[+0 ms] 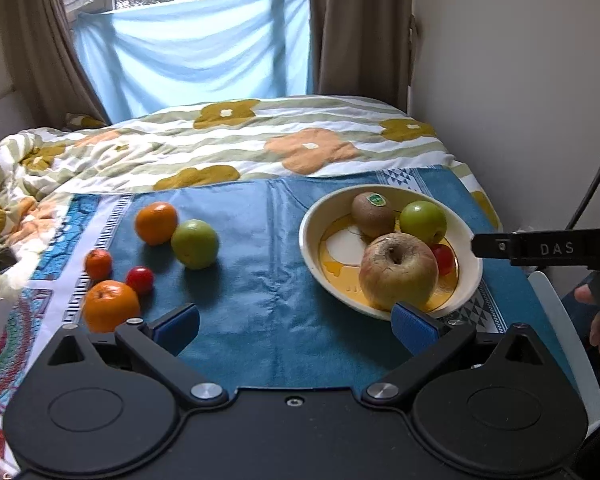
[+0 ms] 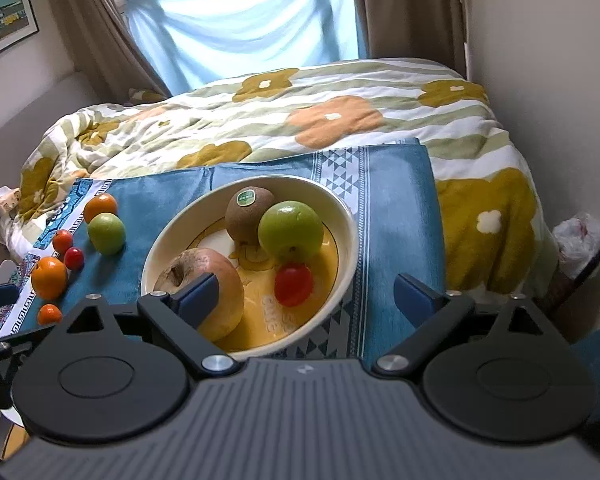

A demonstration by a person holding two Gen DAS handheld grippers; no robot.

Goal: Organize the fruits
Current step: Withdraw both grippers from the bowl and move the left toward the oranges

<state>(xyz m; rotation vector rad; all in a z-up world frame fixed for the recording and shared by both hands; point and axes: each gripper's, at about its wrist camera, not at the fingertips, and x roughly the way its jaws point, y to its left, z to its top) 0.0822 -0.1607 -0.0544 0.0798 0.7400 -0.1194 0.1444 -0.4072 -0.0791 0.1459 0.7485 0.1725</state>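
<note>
Hovering with fingers spread wide and empty: right gripper [image 2: 306, 300] above the near rim of the cream bowl [image 2: 346, 240], its left finger [image 2: 198, 298] in front of the large russet apple [image 2: 216, 280], its right finger [image 2: 418, 296] over the blue cloth [image 2: 400, 220] beside the bowl; nothing between the pads. Left gripper [image 1: 296, 326] likewise wide and empty, poised over bare blue cloth between the bowl and the loose fruit. Already in the bowl: russet apple at the near side, kiwi with green sticker [image 2: 250, 212] at the back, green apple [image 2: 290, 230] just beside it, small red tomato [image 2: 294, 284] in front of the green apple. Still loose on the cloth at the left, well apart from the bowl: far orange [image 1: 156, 222] touching or nearly touching a second green apple [image 1: 194, 244], a small reddish-orange fruit [image 1: 99, 264], a small red tomato [image 1: 140, 279], a near orange [image 1: 110, 306] just beside the left finger, and, seen only from the right wrist, one more small orange fruit [image 2: 49, 314] at the cloth's near edge. Judged stage: between placements, roughly midway through gathering fruit into the bowl. Next move, as a judgement: reaching left to one loose piece, probably the near orange for the left gripper, straddling it with both pads, closing gently on the round, roll-prone surface, then lifting over the rim into the free space at the bowl's left.
</note>
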